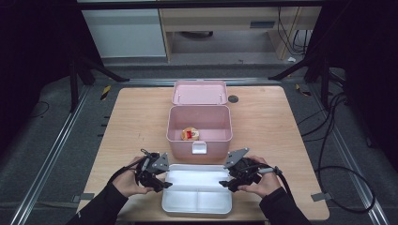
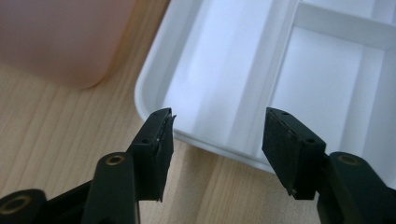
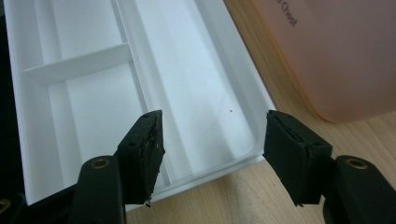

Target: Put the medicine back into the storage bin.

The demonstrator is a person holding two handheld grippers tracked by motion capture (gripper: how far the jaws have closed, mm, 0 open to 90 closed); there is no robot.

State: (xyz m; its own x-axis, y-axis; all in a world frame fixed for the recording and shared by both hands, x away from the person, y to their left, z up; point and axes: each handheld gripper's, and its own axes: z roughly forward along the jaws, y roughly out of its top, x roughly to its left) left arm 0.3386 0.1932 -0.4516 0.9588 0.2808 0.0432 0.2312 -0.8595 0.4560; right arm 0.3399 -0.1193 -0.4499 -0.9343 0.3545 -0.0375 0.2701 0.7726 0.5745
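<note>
Wooden counter [image 1: 126,131] carries a white divided tray [image 1: 197,199] at its near edge. At the tray's left end the left gripper [image 1: 162,185] straddles the rim, jaws apart — not pressing. Just behind stands an open pink box [image 1: 199,136]. Right gripper [image 1: 225,183] likewise straddles the right rim — nothing gripped.

Looking past my right tongs, I am reading dark lettering ending in "Chest" on the wall of the pink box [image 3: 345,56]; the rest is running off frame.
</note>
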